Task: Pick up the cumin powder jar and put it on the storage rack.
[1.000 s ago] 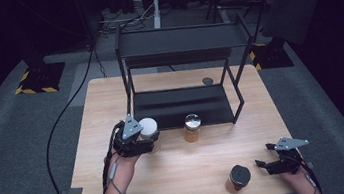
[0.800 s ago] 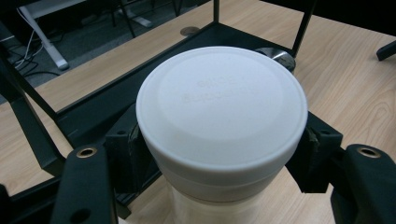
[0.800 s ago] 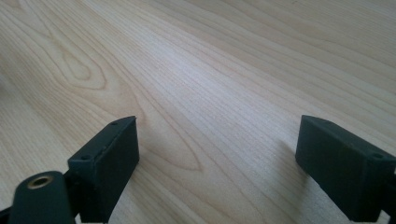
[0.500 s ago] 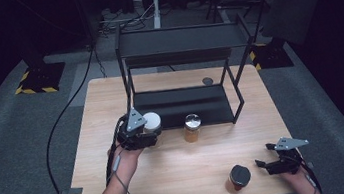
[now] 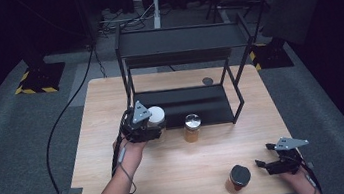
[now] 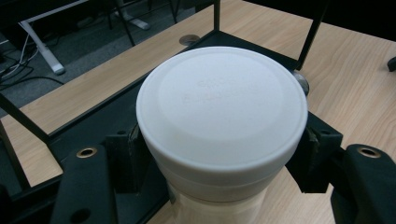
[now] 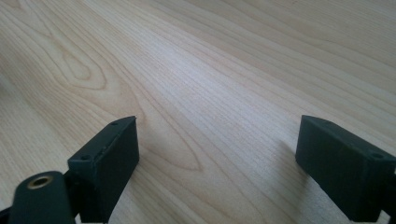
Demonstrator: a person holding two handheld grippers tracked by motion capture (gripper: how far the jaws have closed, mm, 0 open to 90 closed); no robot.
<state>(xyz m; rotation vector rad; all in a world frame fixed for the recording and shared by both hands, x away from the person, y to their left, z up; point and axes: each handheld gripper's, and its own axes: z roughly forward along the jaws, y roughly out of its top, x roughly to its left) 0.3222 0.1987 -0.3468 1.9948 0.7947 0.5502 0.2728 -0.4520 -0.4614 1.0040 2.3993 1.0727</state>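
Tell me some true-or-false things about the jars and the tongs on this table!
1. The left tongs grip a white-lidded jar. True.
2. The right tongs hold a jar. False: they are open over bare table.
3. The black-lidded jar stands on the shelf. False: it stands on the table near the right tongs.
4. A jar with a clear lid stands in front of the black shelf. True.

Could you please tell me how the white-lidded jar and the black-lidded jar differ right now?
The white-lidded jar is clamped in the left gripper by the black rack; the black-lidded jar stands free on the table, beside the open right gripper. Its lid is dark, the other white. Both are upright.
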